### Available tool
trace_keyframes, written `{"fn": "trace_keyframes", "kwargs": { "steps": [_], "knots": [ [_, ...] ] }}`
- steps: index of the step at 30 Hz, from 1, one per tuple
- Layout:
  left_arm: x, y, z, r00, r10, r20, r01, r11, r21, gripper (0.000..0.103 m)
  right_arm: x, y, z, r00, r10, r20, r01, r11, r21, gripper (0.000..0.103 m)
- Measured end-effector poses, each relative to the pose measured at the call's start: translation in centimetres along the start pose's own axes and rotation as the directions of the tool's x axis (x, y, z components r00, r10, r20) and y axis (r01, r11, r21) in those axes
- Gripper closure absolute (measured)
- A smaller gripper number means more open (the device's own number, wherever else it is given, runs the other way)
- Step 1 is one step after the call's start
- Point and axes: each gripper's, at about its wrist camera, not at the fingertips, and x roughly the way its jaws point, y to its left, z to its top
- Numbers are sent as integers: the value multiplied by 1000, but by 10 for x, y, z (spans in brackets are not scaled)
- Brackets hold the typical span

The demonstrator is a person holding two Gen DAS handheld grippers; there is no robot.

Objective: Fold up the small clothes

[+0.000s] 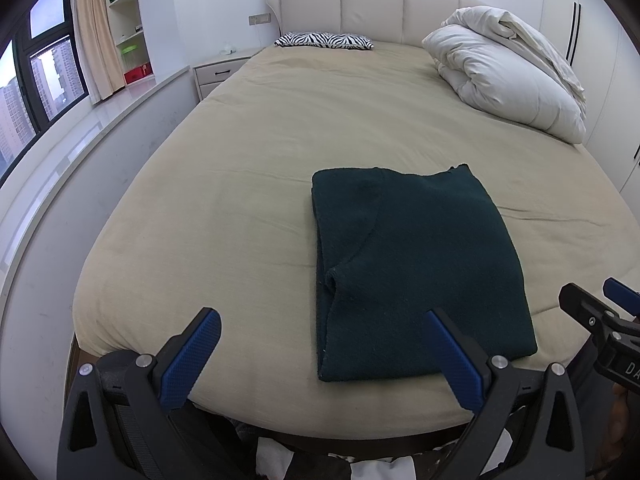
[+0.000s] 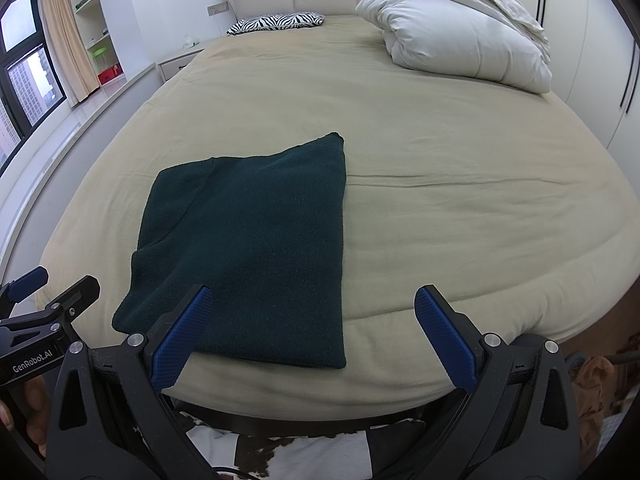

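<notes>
A dark green knit garment (image 1: pixel 416 264) lies folded into a flat rectangle near the foot of the beige bed (image 1: pixel 248 168); it also shows in the right wrist view (image 2: pixel 256 248). My left gripper (image 1: pixel 320 352) is open and empty, held above the bed's near edge, its right finger over the garment's near edge. My right gripper (image 2: pixel 314 332) is open and empty, its left finger (image 2: pixel 180 340) over the garment's near left part. Each gripper shows at the edge of the other's view: the right one (image 1: pixel 600 320), the left one (image 2: pixel 40 308).
A bundled white duvet (image 1: pixel 508 68) lies at the bed's far right, a zebra-print pillow (image 1: pixel 324 40) by the headboard. A nightstand (image 1: pixel 220 72), window ledge (image 1: pixel 80 136) and shelves stand left. Wardrobe doors (image 1: pixel 600 40) are on the right. Clothes lie on the floor (image 2: pixel 296 452) below the bed's foot.
</notes>
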Motion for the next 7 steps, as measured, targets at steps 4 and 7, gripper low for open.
{"fn": "trace_keyframes", "kwargs": {
  "steps": [4, 7],
  "knots": [
    [2, 1, 0, 1000, -6, -3, 6, 1000, 2, 0, 1, 1, -2, 1000, 3, -3, -3, 1000, 2, 1],
    [2, 1, 0, 1000, -1, 2, 1, 1000, 6, 0, 2, 1, -2, 1000, 3, -5, -3, 1000, 4, 1]
  ]
}}
